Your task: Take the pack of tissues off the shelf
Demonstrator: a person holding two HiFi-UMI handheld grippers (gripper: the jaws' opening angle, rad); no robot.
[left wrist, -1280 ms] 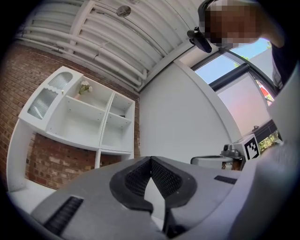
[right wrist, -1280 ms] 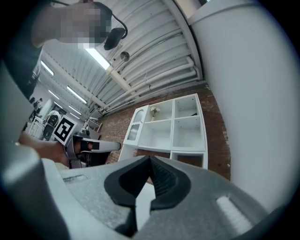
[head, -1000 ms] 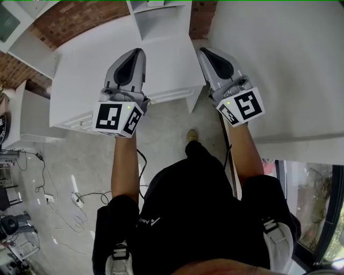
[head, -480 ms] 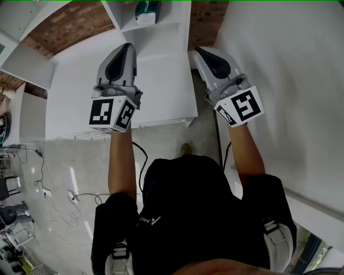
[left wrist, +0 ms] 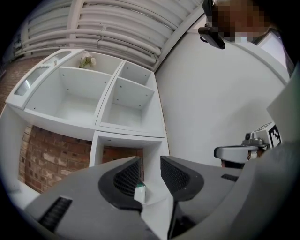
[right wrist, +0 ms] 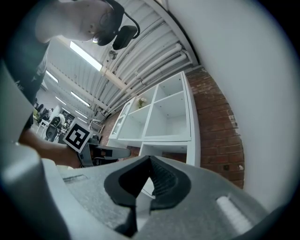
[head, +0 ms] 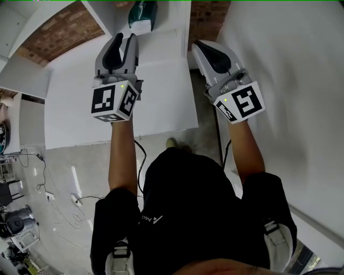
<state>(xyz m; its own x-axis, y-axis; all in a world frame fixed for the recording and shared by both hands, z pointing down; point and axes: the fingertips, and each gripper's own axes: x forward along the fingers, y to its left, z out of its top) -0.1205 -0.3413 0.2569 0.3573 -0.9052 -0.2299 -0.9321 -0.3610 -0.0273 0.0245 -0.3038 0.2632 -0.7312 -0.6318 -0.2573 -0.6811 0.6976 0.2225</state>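
pack of tissues (head: pixel 142 13) sits in the lowest open bay of the white shelf unit (left wrist: pixel 110 100), at the far end of the counter (head: pixel 80 115). it's a teal wrap w/ a white end, soft-looking, tilted a bit. both tongs are short of it, neither touching.

left tongs (left wrist: pixel 150 160) – jaws a little apart & opening, nothing pressed between the pads. in the left gripper view the pack shows small in the gap, well ahead of the tips. the pads are dark w/ a ribbed grid texture, set in smooth grey shells.

right tongs (right wrist: pixel 150 159) – jaws together at the tips, nothing in them. they're held beside the left pair, near the white wall (head: pixel 285 64).

edges & room: the counter is a flat matte white top. its near edge runs across under the wrists and its right edge stops at a narrow strip of floor beside the wall. the bay is boxed by thin white side panels, w/ red brick (head: pixel 59 32) showing through its open back. bare counter lies between the left tips and the bay mouth. the upper bays are square, white & open-fronted. glossy grey floor (head: pixel 64 172) below left carries loose cables (head: pixel 59 212).
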